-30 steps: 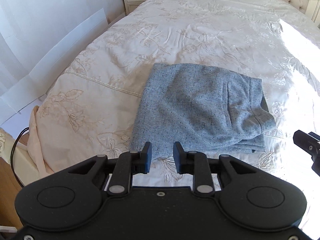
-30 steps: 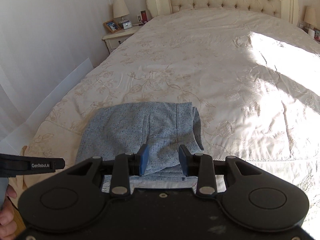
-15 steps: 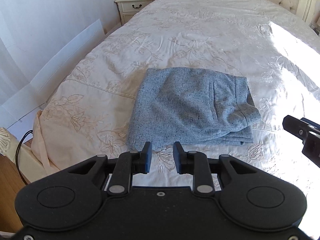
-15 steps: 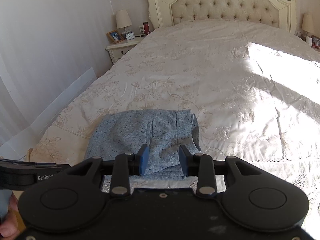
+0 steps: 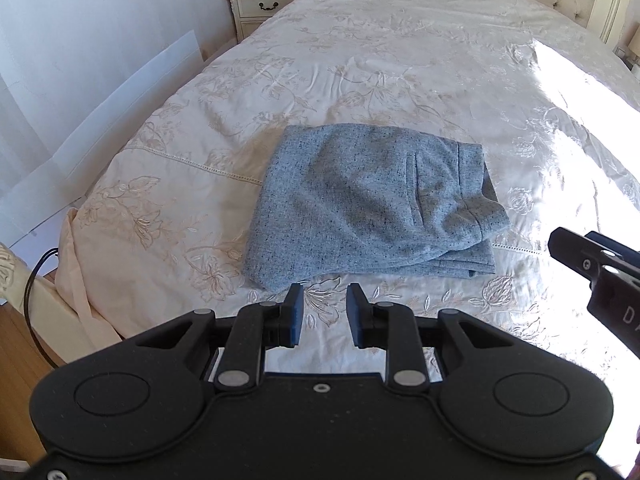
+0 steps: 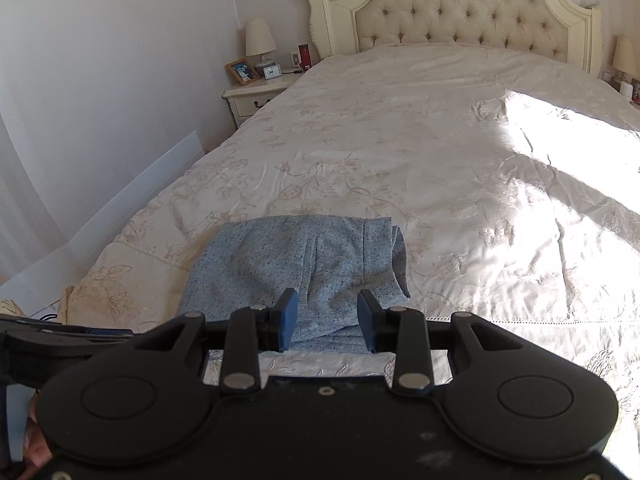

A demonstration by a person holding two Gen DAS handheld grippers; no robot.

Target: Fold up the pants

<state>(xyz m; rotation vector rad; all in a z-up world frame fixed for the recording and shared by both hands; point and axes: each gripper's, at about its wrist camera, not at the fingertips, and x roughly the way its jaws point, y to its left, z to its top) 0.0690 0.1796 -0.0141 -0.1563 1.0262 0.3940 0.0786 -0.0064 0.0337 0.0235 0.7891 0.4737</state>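
Folded grey-blue pants (image 5: 372, 200) lying flat near the foot of the bed (image 5: 400, 60), on the cream embroidered bedspread (image 6: 440, 152). Stacked in several layers, edges showing along the near side; waistband and a pocket seam toward the right end. Left part in shade, a bright patch of sun falling on the bedspread just to the right.

Left gripper (image 5: 322, 314) held above the bed's foot edge, just short of the pants' near edge, not touching. Fingers parted, nothing between them but bedspread. Blue pads (image 5: 295, 316) facing one another across the gap.

Right gripper (image 6: 327, 318) likewise off the cloth, higher and nearer the foot, with the pants' right half seen through the gap. Fingers (image 6: 286, 320) spread apart, gripping nothing. Seen also at the right edge of the left view as a black tip (image 5: 592, 260) beside the pants' right end, apart from them.

Left gripper visible in the right view as a dark bar at the far left (image 6: 60, 336), level with the bed's corner.

Tufted headboard (image 6: 460, 12) at the far end. Nightstand (image 6: 252, 100) to the bed's left, carrying a lamp (image 6: 260, 40), a photo frame (image 6: 242, 71), a small clock (image 6: 273, 72) and a red cylinder (image 6: 305, 55). Black cable (image 5: 34, 300) hanging by the bed's near-left corner, above wooden floor (image 5: 16, 360).
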